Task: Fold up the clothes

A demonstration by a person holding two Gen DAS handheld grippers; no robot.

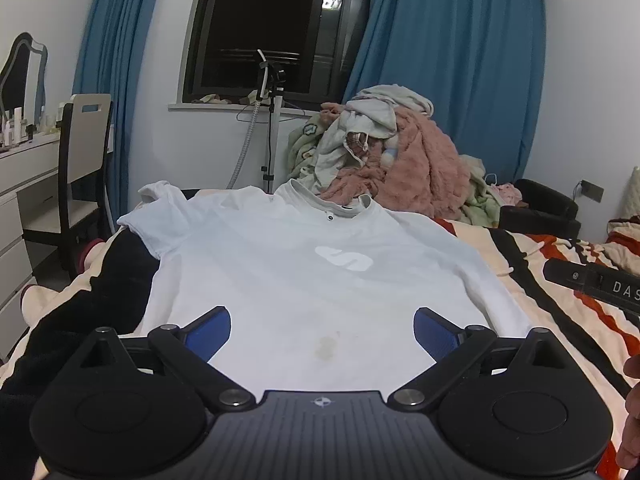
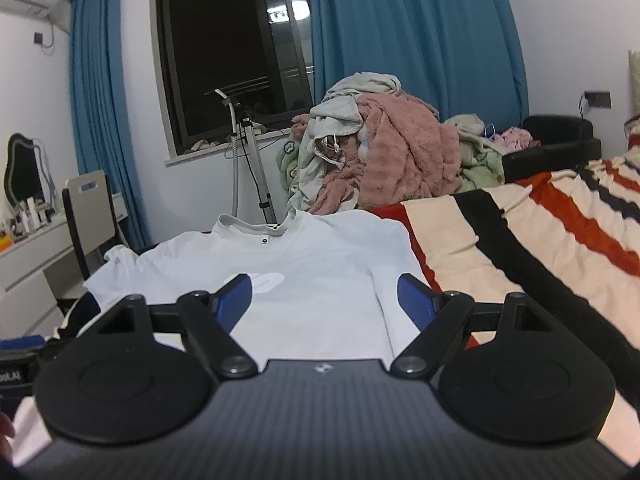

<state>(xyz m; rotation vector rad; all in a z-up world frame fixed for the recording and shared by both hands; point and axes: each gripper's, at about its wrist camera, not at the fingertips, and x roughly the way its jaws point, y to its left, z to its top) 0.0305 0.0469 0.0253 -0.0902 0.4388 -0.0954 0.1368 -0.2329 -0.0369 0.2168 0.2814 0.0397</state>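
Left wrist: hand-held gripper (image 1: 322, 336) gaping over shirt (image 1: 304, 280)

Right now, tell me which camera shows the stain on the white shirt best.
The left wrist view: the brownish stain sits plainly on the white shirt between the open left gripper fingers. In the right wrist view, the gripper body hides that hem area.

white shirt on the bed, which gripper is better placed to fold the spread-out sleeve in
Left, probably. The left gripper hangs open over the white shirt hem, nearer the spread sleeve. The right gripper, also open, sits over the opposite edge beside the striped blanket.
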